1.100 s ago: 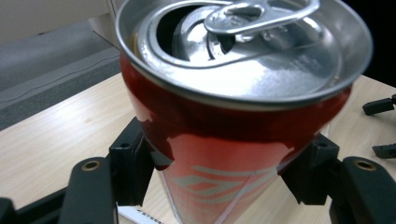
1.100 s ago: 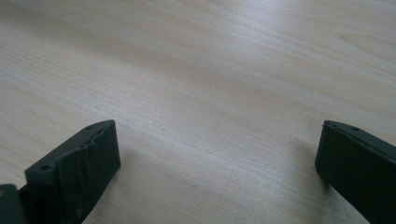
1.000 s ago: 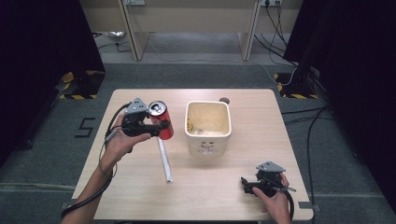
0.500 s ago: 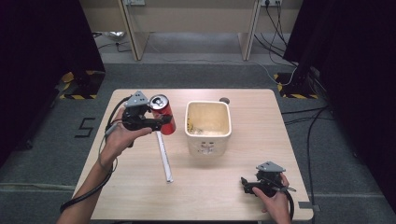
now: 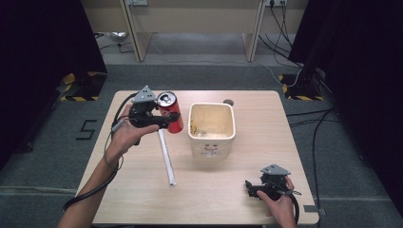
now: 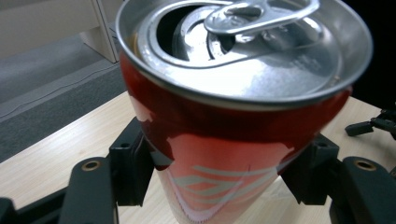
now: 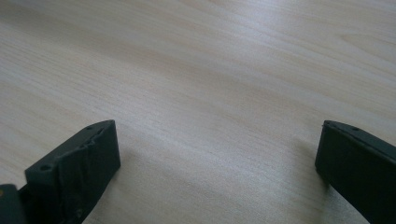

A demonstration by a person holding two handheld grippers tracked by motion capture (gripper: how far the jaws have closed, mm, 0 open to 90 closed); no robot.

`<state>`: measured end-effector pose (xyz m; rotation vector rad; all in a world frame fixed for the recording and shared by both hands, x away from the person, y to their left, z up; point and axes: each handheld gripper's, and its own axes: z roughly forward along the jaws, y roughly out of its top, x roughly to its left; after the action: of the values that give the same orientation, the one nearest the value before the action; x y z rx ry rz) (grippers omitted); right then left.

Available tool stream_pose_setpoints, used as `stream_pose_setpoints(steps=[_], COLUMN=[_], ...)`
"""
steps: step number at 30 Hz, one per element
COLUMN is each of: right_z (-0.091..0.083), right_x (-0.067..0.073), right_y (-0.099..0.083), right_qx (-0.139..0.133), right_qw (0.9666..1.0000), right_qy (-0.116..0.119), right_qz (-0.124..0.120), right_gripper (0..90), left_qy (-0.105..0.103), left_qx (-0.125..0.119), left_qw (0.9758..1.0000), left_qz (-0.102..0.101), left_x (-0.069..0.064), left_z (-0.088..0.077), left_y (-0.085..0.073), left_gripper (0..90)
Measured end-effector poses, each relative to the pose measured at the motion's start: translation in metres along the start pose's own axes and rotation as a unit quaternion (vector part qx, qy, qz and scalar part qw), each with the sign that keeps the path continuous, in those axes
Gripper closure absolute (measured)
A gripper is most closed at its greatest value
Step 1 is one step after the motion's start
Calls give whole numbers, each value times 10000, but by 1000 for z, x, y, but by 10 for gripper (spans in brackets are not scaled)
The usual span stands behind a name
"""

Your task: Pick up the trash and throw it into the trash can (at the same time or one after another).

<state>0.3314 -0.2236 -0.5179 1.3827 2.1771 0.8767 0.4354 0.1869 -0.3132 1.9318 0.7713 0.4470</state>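
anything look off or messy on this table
Mostly tidy. The red can in the left tongs is already opened, its mouth gaping, so tipping it could spill whatever is left. The cream bin has small yellowish bits along its inner wall. A white stick lies loose on the table. No spill shows.

one can (image 5: 170,111), one tub (image 5: 212,127), one stick (image 5: 167,156)
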Motion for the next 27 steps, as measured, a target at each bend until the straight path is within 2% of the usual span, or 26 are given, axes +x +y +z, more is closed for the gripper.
stream_pose_setpoints(steps=[8,14,19,27], right_z=[0,0,0,0], right_x=[0,0,0,0], right_y=[0,0,0,0], right_qx=[-3,0,-2,9], right_qw=[10000,10000,10000,10000], right_qy=[0,1,3,8], right_qz=[-11,1,2,17], right_gripper=[2,3,3,3], left_qy=[-59,-122,-224,-365], left_qx=[-24,-18,0,32], left_qw=[10000,9998,9996,9992], left_qz=[27,127,196,181], left_x=[-5,-13,-23,-32], left_z=[7,15,27,46], left_y=[10,21,31,35], left_gripper=[343,343,343,343])
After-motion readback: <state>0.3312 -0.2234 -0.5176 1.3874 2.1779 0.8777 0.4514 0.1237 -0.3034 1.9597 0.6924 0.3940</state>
